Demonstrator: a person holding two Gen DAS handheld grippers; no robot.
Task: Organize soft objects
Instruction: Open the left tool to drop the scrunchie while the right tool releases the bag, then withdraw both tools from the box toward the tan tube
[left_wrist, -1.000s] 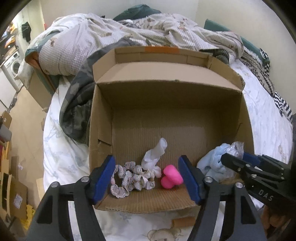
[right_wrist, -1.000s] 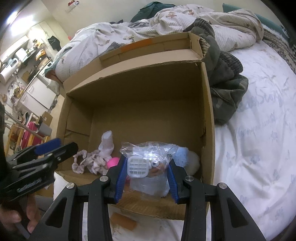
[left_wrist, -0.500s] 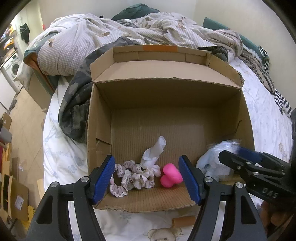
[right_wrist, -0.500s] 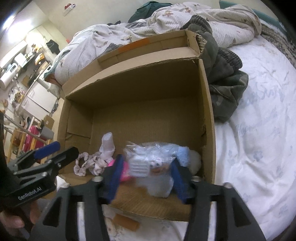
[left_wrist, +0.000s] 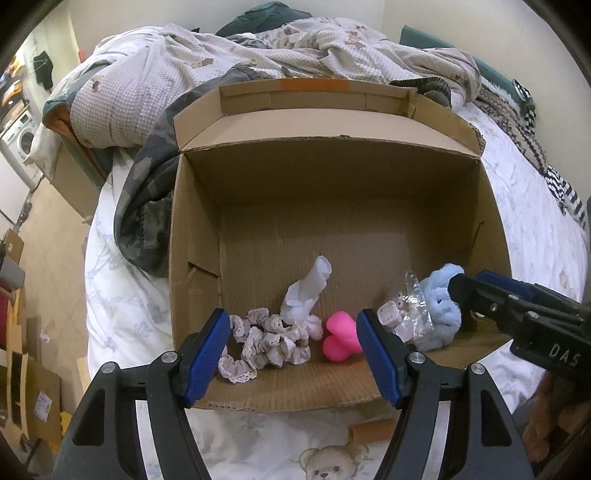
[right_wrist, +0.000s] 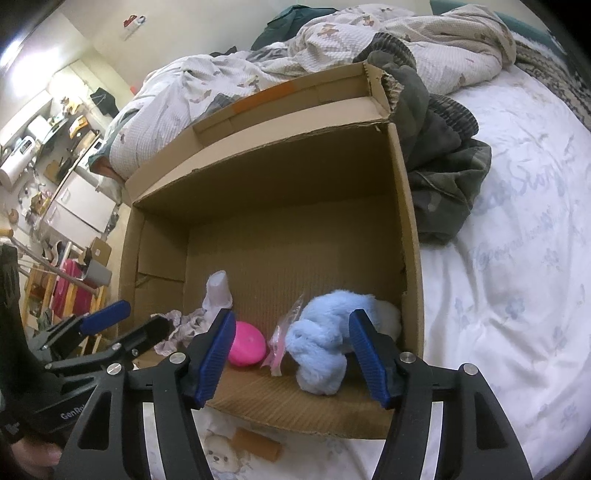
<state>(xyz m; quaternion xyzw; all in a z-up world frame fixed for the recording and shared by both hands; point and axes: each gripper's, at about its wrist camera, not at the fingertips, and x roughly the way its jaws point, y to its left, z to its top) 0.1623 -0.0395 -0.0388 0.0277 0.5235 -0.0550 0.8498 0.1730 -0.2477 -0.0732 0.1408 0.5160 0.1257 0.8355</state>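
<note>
An open cardboard box (left_wrist: 192, 221) (right_wrist: 410, 229) lies on the bed. Inside it lie a frilly scrunchie (left_wrist: 258, 341), a white sock (left_wrist: 306, 291) (right_wrist: 218, 291), a pink soft toy (left_wrist: 340, 338) (right_wrist: 247, 343), a clear plastic bag (left_wrist: 406, 314) (right_wrist: 282, 339) and a blue fluffy item (left_wrist: 439, 314) (right_wrist: 325, 347). My left gripper (left_wrist: 291, 358) is open and empty over the box's near edge, above the scrunchie and pink toy. My right gripper (right_wrist: 291, 354) is open and empty, above the blue fluffy item and bag; it also shows in the left wrist view (left_wrist: 480, 291).
A rumpled quilt (left_wrist: 229, 55) and a dark blanket (left_wrist: 144, 199) (right_wrist: 443, 155) lie behind and beside the box. A small cardboard tube (left_wrist: 371, 430) (right_wrist: 258, 446) lies on the white sheet in front of the box. Floor and furniture are at the left.
My right gripper opened and let go of the plastic bag, which now lies in the box beside the blue fluffy item. The left gripper has hardly moved.
</note>
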